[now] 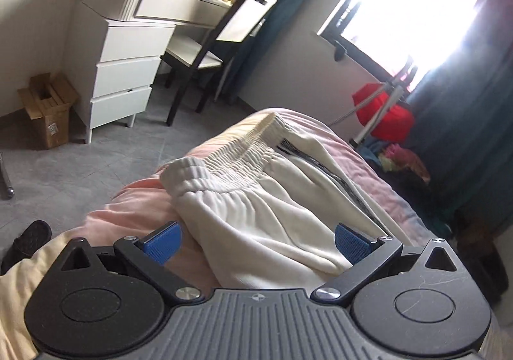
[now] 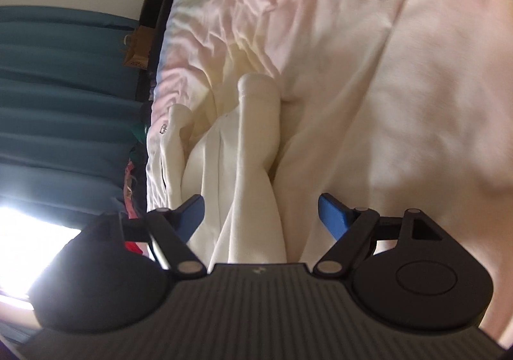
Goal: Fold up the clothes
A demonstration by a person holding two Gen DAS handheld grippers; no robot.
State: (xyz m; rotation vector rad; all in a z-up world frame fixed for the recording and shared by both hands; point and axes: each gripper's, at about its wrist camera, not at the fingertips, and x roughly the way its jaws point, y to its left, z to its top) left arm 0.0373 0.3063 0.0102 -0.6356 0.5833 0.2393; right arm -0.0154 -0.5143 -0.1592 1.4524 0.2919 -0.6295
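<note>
Cream fleece is what I am looking at from both cameras: a pair of white trousers (image 1: 256, 199) is lying on the pink bedspread (image 1: 128, 212), the ribbed elastic waistband (image 1: 224, 164) pointing toward the far end of the bed.

Starting at the left, I am holding the left gripper (image 1: 256, 243) low over the near part of the garment, its blue pads (image 1: 163, 244) spread wide with cloth lying between them but nothing pinched. I judge I am lining it up to take the fabric just below the waistband, since that edge gives the firmest hold for a fold.

Moving right, the right gripper (image 2: 261, 215) is likewise gaping, hovering just above a trouser leg (image 2: 253, 142) that is running away from it, bunched and creased along its length. The cuff end (image 2: 256, 84) is resting far out on the bedspread. Both tools are straddling the cloth, so I am reckoning the fold is not yet begun and each needs to close before lifting.
</note>
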